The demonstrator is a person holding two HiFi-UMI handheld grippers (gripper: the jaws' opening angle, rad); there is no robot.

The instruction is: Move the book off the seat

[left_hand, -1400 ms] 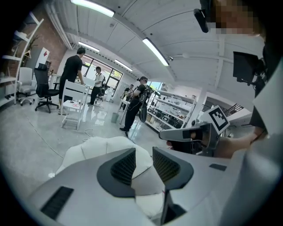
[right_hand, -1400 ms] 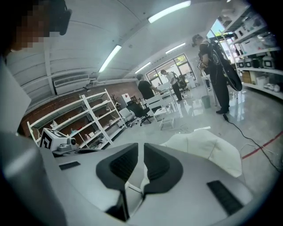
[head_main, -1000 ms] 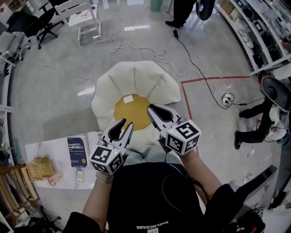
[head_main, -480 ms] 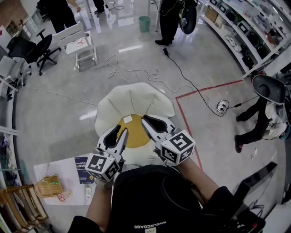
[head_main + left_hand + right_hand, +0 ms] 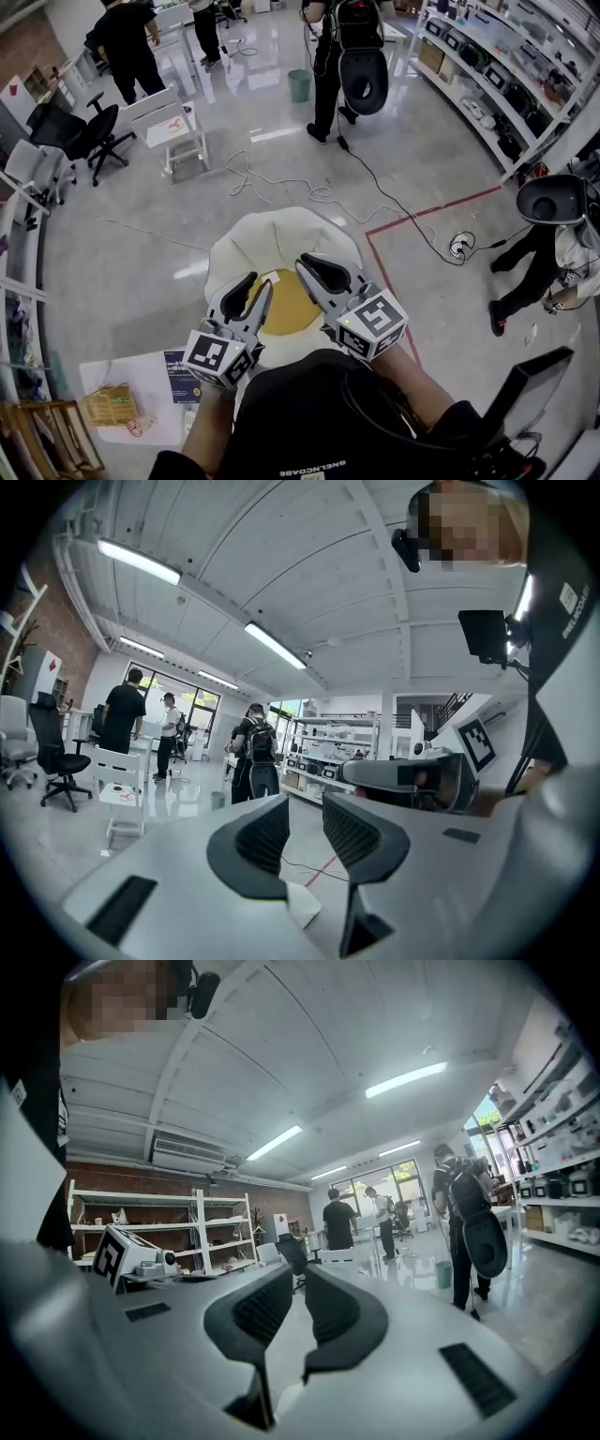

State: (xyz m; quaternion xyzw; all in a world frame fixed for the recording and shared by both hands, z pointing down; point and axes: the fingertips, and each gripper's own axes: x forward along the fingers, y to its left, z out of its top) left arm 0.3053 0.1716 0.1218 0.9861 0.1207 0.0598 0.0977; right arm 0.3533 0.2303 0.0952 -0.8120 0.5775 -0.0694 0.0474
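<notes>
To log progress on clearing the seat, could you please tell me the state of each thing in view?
seat: no book on it.
book: off the seat, lying flat on the white surface.
left tool: open, empty.
right tool: shut, empty.

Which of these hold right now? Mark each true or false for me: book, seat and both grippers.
1. The blue book lies on the seat. False: it lies on the white surface beside the seat.
2. The left gripper is empty. True: its jaws stand apart with nothing between them.
3. The right gripper grips the book. False: it holds nothing.
4. A small white slip lies on the seat's yellow centre. True.
</notes>
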